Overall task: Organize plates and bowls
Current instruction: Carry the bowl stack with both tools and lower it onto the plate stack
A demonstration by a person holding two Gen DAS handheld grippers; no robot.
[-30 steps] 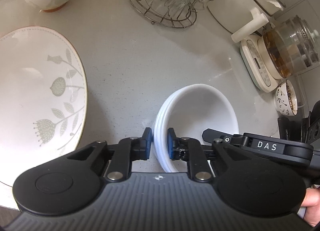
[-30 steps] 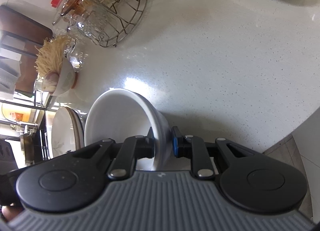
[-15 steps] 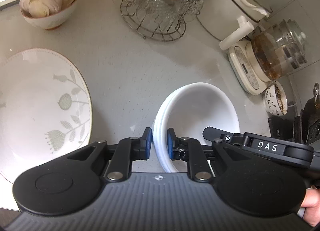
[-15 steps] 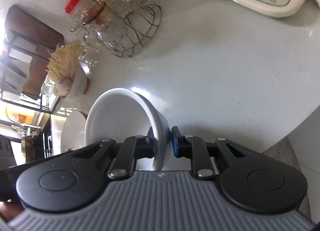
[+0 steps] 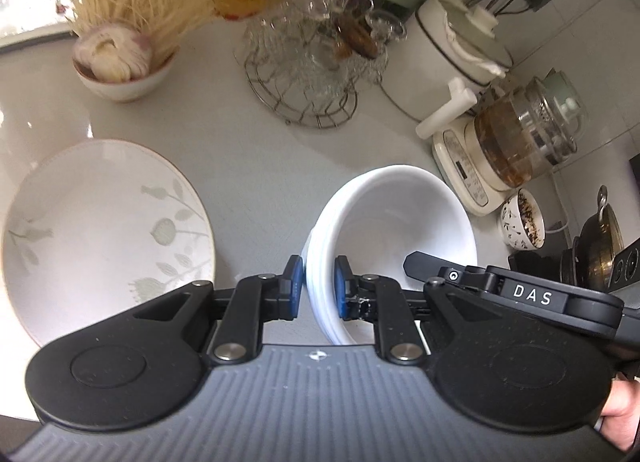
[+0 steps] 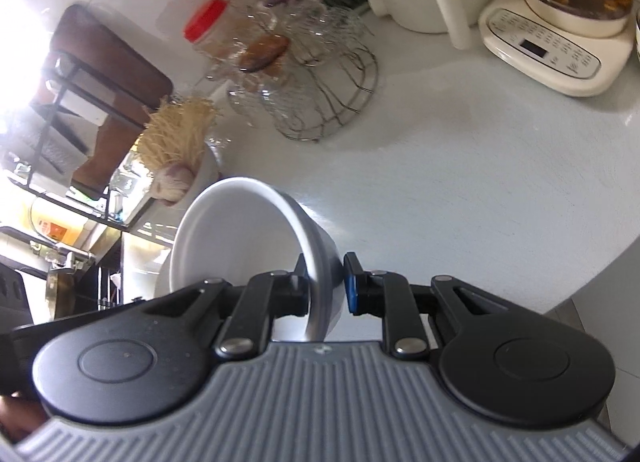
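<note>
The bowls (image 5: 392, 222) in the middle of the picture are plain white. The big plate (image 5: 100, 222) at the left is white with pale grey-green leaves and flowers. The small cup (image 5: 520, 222) at the right is white with dark specks. The jar lid (image 6: 206, 18) at the upper left is red.

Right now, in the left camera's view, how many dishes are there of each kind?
Plates: 1, the leaf-patterned plate
White bowls: 1, the held white bowl; its layered rim may mean a stack
Filled bowls: 1, the garlic bowl
Cups: 1, the small patterned cup
Total: 4
</note>
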